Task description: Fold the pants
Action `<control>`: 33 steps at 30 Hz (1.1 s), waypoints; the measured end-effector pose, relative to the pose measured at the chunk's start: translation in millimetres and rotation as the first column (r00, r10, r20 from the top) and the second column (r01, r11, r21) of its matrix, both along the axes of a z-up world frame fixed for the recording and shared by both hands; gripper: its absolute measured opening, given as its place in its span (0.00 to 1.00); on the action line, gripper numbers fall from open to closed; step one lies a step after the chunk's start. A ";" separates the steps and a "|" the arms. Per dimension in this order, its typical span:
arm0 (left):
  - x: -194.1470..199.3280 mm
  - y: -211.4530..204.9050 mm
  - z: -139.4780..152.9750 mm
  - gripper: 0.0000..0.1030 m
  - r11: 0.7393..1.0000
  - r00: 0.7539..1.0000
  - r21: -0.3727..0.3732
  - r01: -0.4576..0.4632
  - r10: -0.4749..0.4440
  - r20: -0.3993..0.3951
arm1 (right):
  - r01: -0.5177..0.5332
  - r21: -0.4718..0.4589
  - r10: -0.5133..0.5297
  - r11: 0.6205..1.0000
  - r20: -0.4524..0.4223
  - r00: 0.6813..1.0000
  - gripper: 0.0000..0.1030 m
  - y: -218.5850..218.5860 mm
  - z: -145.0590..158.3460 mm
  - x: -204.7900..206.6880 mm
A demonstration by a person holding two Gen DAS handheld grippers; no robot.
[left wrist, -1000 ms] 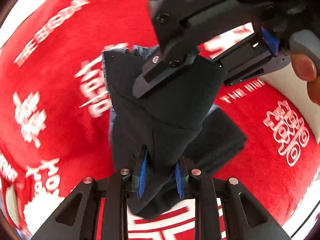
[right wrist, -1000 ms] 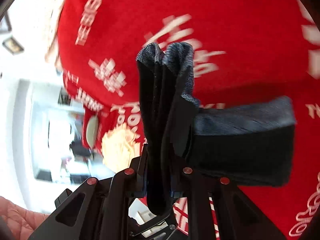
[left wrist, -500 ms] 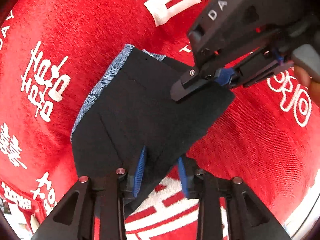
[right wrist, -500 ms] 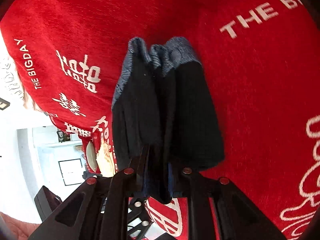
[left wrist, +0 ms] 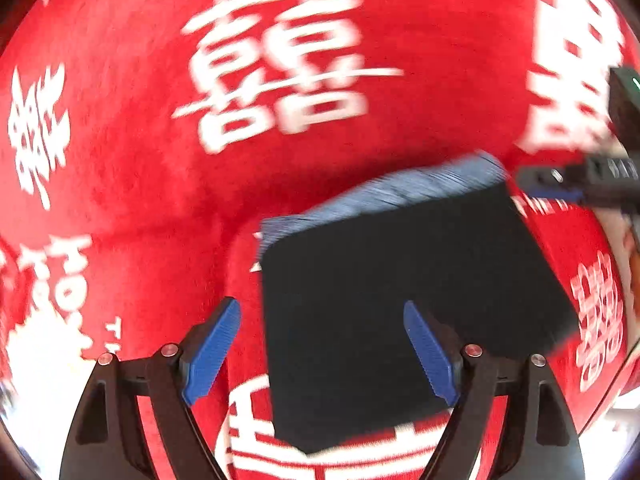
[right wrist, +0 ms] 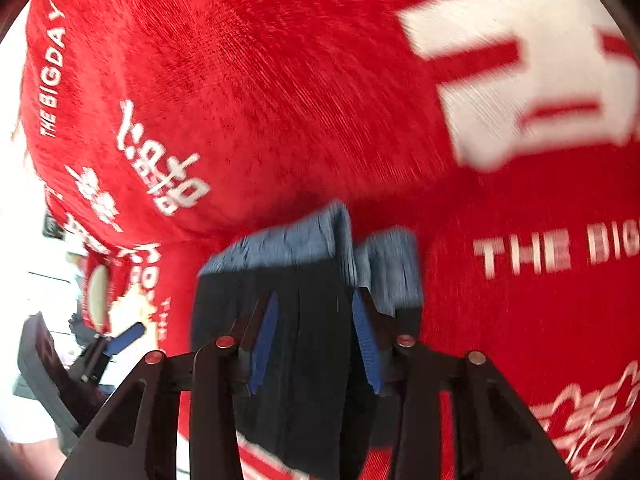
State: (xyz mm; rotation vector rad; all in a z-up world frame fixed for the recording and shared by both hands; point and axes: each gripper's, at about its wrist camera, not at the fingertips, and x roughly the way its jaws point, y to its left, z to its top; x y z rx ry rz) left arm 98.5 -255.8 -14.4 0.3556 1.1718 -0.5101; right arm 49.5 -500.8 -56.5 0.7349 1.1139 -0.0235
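Pants (left wrist: 404, 300), folded into a dark block, lie on the red cloth (left wrist: 160, 184) toward five o'clock. Left tongs (left wrist: 322, 350) gape wide; right tongs (right wrist: 314, 342) stand narrowly apart astride one edge. Back both straight out, without dragging layers.

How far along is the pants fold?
Done: pants lie as a compact folded block on the red cloth, blue waistband edges stacked. In hand: left tongs are wide open, clear of the fabric; right tongs are parted around one end, grip unclear. Left: withdraw the right tongs, perhaps straighten.
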 end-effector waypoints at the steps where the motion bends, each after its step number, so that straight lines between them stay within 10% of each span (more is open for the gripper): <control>1: 8.5 2.7 -7.1 0.81 1.000 0.999 -0.004 -0.023 0.023 -0.023 | -0.012 -0.015 0.012 1.000 -0.006 1.000 0.41 1.3 -4.0 13.4; 4: 30.1 12.4 -30.9 0.81 0.996 0.993 -0.008 -0.087 0.086 -0.082 | -0.054 -0.040 0.052 0.998 -0.034 0.998 0.35 7.9 -10.1 34.2; 6: 35.8 17.5 -43.9 0.81 0.995 0.987 -0.010 -0.104 0.102 -0.125 | -0.089 -0.067 0.083 0.994 -0.087 0.993 0.08 13.4 -14.4 39.6; 23: 15.0 20.0 -42.8 0.82 0.998 0.989 -0.025 -0.049 0.045 -0.142 | 0.006 -0.084 -0.020 0.996 -0.176 0.984 0.17 -3.9 -7.8 -26.3; 33: 10.7 17.0 -64.8 0.82 0.997 0.980 0.008 -0.072 0.072 -0.185 | -0.085 -0.166 0.064 0.982 -0.126 0.990 0.20 63.5 22.4 -64.2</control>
